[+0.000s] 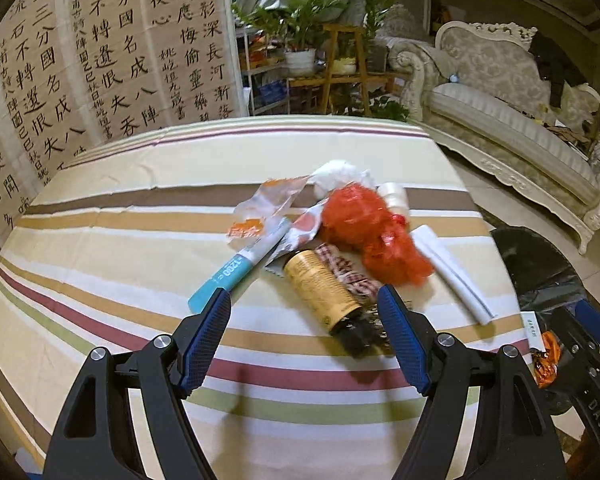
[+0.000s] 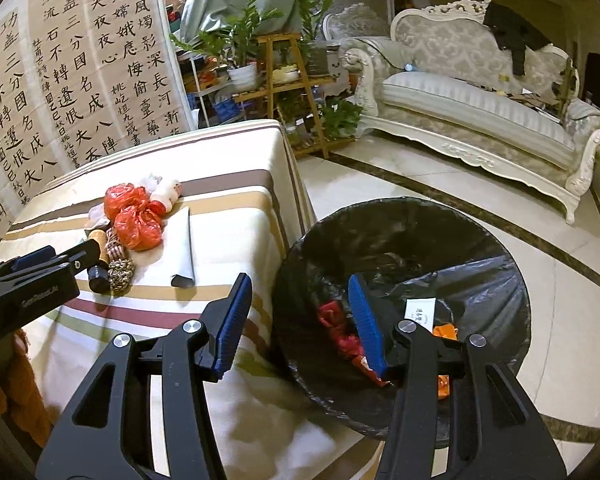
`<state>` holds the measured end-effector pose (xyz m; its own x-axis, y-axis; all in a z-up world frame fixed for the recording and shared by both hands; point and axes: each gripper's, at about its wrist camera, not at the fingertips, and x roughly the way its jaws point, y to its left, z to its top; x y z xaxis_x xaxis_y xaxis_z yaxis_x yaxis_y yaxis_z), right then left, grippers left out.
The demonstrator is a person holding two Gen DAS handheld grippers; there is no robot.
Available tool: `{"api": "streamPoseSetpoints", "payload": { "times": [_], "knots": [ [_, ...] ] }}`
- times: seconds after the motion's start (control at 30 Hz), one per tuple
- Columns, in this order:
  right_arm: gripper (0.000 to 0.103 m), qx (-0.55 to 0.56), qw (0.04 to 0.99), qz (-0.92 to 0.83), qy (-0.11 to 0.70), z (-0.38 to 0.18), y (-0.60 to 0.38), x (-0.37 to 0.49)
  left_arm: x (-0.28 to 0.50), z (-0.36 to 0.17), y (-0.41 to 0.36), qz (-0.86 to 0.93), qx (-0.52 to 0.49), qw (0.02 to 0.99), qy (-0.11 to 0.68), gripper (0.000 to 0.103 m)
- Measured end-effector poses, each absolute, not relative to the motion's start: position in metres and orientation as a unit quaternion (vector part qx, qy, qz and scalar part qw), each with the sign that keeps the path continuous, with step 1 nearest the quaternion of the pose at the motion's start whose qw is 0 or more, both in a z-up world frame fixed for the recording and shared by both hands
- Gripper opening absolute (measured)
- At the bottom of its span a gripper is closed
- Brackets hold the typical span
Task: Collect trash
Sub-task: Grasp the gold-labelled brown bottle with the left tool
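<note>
My left tool (image 1: 304, 304) hangs spread and empty over the striped bench (image 1: 100, 248), its blue pads either side of a yellow bottle (image 1: 320, 292) amid red bags (image 1: 364, 224) and wrappers, while my right tool (image 2: 298, 308), also spread, hovers at the black-lined bin (image 2: 480, 240) beside the bench.

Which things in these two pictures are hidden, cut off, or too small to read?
- Black-lined trash bin: right wrist view, the right gripper covers part of the contents; left wrist view, only a bit shows.
- Tan cylindrical bottle: label print too small; in the right wrist view the left gripper hides most of it.
- White paper slip in the bin: print unreadable.
</note>
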<state>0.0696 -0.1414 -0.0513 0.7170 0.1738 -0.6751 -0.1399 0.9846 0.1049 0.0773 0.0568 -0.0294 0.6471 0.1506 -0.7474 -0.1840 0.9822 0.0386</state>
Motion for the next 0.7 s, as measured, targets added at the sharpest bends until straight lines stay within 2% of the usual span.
{"api": "streamPoseSetpoints", "payload": {
  "times": [0.57, 0.63, 0.7],
  "knots": [
    [0.049, 0.018, 0.923, 0.098, 0.371, -0.051, -0.129, 0.071, 0.072, -0.037, 0.073, 0.092, -0.021, 0.901, 0.423, 0.073],
    [0.049, 0.017, 0.923, 0.1, 0.371, -0.051, -0.128, 0.07, 0.075, -0.039, 0.071, 0.088, -0.016, 0.901, 0.426, 0.062],
    [0.049, 0.015, 0.923, 0.102, 0.37, -0.05, -0.126, 0.07, 0.079, -0.043, 0.072, 0.072, -0.023, 0.896, 0.437, 0.047]
  ]
}}
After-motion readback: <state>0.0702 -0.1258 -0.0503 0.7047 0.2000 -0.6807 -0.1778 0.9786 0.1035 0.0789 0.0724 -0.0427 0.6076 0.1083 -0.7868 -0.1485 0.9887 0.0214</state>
